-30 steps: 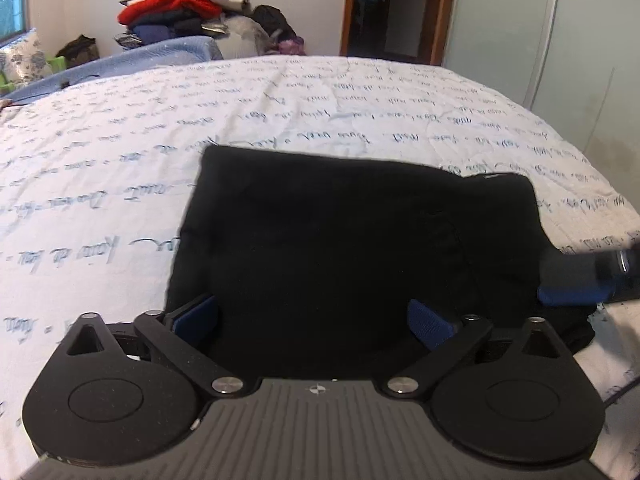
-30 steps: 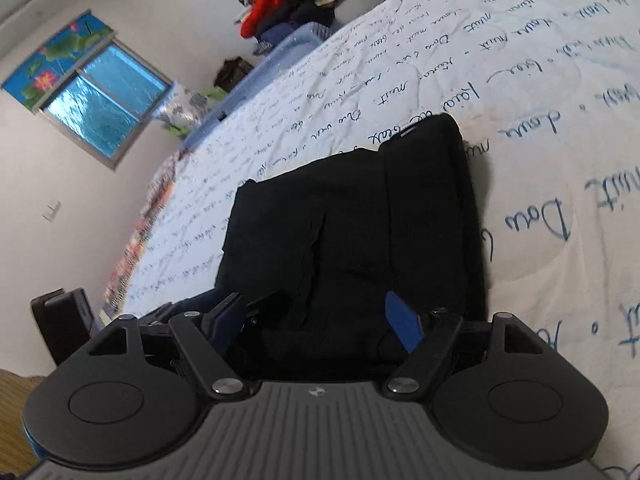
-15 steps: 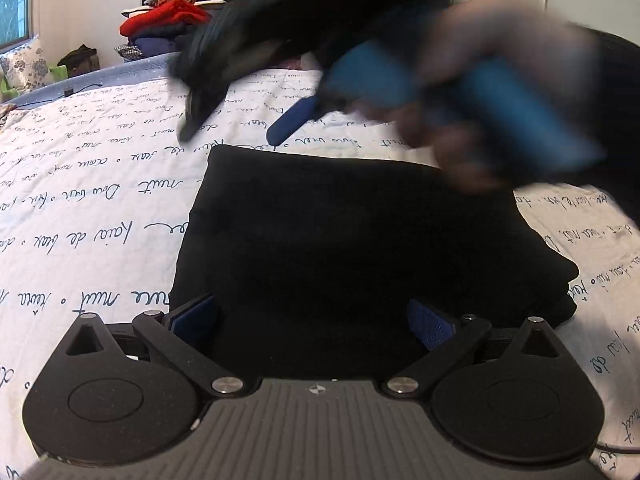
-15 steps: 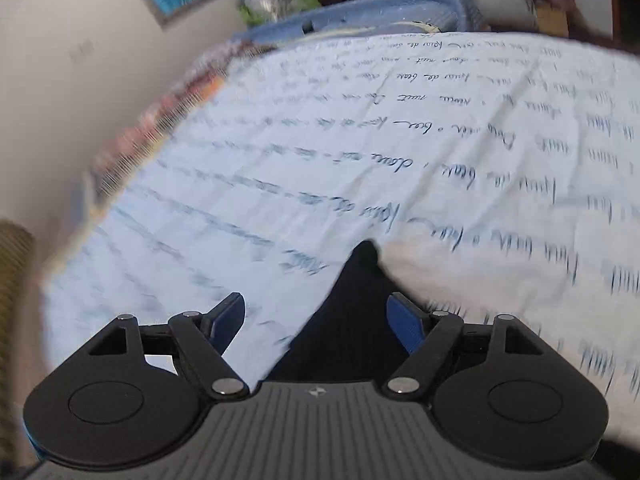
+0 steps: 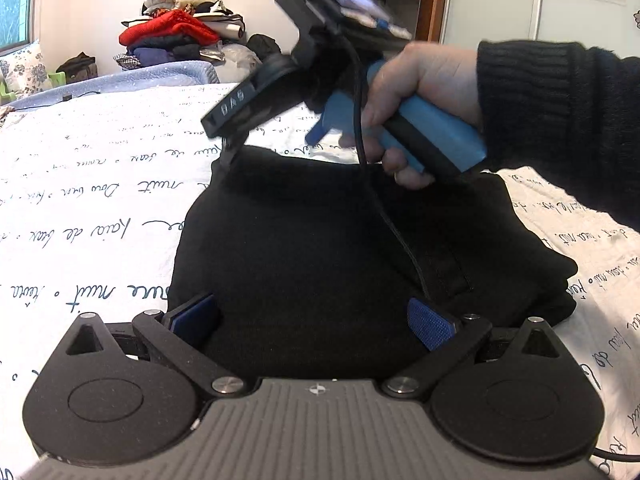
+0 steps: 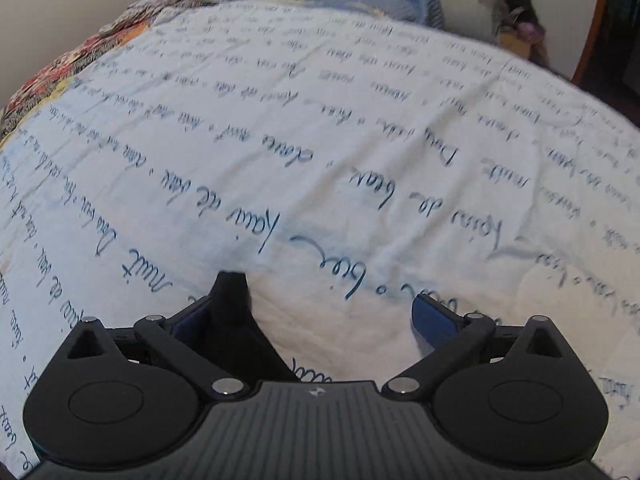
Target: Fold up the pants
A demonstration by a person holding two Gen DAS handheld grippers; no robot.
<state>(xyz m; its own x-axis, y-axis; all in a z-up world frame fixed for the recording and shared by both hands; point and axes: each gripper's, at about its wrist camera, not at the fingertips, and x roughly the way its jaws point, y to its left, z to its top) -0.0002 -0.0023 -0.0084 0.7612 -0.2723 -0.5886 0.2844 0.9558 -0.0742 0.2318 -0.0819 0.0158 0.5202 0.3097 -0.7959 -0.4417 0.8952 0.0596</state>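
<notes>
The black pants (image 5: 320, 248) lie folded into a thick rectangle on the white bed sheet (image 5: 80, 184). My left gripper (image 5: 312, 320) hovers open over their near edge, pads wide apart. In the left wrist view a hand (image 5: 404, 92) in a black sleeve holds the right gripper's blue handle (image 5: 432, 136) above the far edge, aimed at the far left corner. In the right wrist view my right gripper (image 6: 316, 312) has its jaws opening wide. Only the pants' corner (image 6: 240, 328) lies beside the left finger, and no pad presses on it.
A black cable (image 5: 400, 236) hangs from the right gripper across the pants. A pile of clothes (image 5: 176, 32) and a blue blanket (image 5: 132, 78) lie beyond the bed. A wardrobe door (image 5: 520, 8) stands at right. A patterned quilt (image 6: 60, 68) edges the sheet.
The right gripper swung from the pants' right side over them to the far left corner, rolling upright, and its jaws spread wider. The left gripper moved slightly closer over the near edge.
</notes>
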